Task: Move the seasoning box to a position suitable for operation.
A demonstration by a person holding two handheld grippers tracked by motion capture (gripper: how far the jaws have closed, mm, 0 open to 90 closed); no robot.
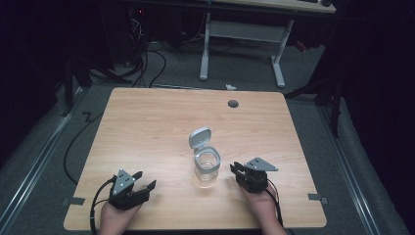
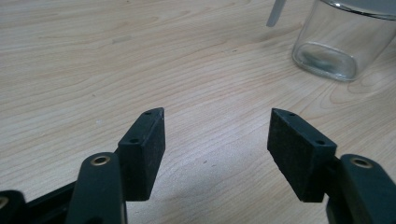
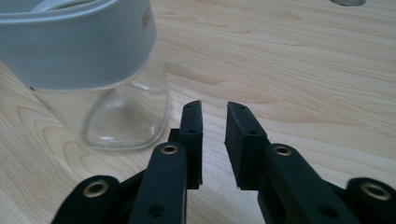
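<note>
Jar: a clear glass jar [image 1: 206, 169] stands upright near the middle of the wooden counter [image 1: 147, 127], a little toward the person's side, with nothing visible inside it.
Jar collar and lid: a grey band rings the jar's mouth, and the grey flip lid [image 1: 200, 137] is hinged open, tilted up and back on the far side.
Left gripper: the left gripper [image 1: 145, 180] sits low over the counter near its front left corner, well apart from the jar; from its own view the two black pads [image 2: 144, 151] stand wide apart with bare wood between them, so it is released and holds nothing.
Jar from the left gripper view: the jar's base [image 2: 343, 44] shows at the upper right, ahead of and off to the side of the jaws.
Right gripper: the right gripper [image 1: 235, 170] rests just beside the jar on its right, not touching it; its jaws are drawn nearly together with a narrow gap, nothing between them.
Jar from the right gripper view: the jar [image 3: 116, 112] stands to the left of the jaws, outside them.
Hands: a hand [image 1: 116, 220] behind each gripper comes in from the counter's near edge.
Counter detail: a round grey cable port [image 1: 233, 104] sits near the far edge.
</note>
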